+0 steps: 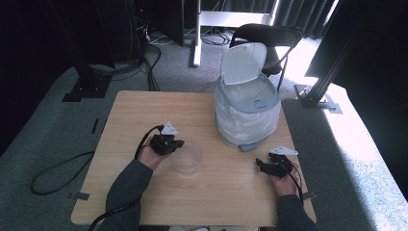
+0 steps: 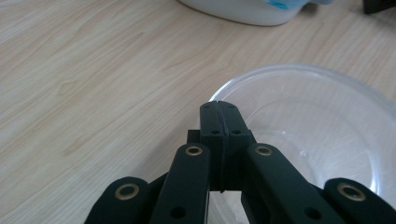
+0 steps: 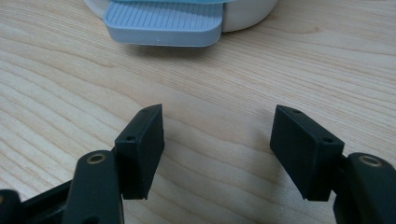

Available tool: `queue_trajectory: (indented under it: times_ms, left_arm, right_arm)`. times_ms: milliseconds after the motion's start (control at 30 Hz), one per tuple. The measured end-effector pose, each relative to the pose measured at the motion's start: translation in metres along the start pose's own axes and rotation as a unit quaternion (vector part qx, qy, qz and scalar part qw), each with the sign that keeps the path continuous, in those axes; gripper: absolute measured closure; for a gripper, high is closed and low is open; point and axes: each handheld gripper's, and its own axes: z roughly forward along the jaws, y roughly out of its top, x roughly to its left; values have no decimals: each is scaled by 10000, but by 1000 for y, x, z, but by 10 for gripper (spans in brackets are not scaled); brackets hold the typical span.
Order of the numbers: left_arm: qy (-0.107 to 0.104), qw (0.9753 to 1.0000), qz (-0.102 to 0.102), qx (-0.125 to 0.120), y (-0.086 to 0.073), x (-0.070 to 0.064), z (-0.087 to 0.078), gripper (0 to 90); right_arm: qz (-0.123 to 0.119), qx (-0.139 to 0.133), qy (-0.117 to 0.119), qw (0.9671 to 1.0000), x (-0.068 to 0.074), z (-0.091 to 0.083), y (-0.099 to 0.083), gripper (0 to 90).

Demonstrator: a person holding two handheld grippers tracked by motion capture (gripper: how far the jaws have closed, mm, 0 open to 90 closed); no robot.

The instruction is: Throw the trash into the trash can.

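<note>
Left tool (image 2: pixel 219 109) pinches clear bowl (image 2: pixel 322 121) rim

lab studio: black curtains (image 1: pixel 380 57), rig stands (image 1: pixel 317 91), floor cables (image 1: pixel 57 173)

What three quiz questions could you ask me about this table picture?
1. True or false: the bin has its lid up.
2. Which gripper is open: A left, B right?
3. Fill in: the left gripper's shut jaws sit at the rim of the clear ____.

Key: 1 true. 2 B. 3 bowl.
</note>
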Motion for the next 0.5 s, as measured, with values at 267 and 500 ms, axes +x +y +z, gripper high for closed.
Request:
queue_trajectory:
  times_ms: [267,500]
  left_arm:
    - [59,9993,-277,239,-14,23,8,900]
    - [2,9989,-430,197,-20,27,13,900]
  right_arm:
    - [1,0,-1,10000,0,0,0,341]
    - [0,1,-1,10000,0,0,0,341]
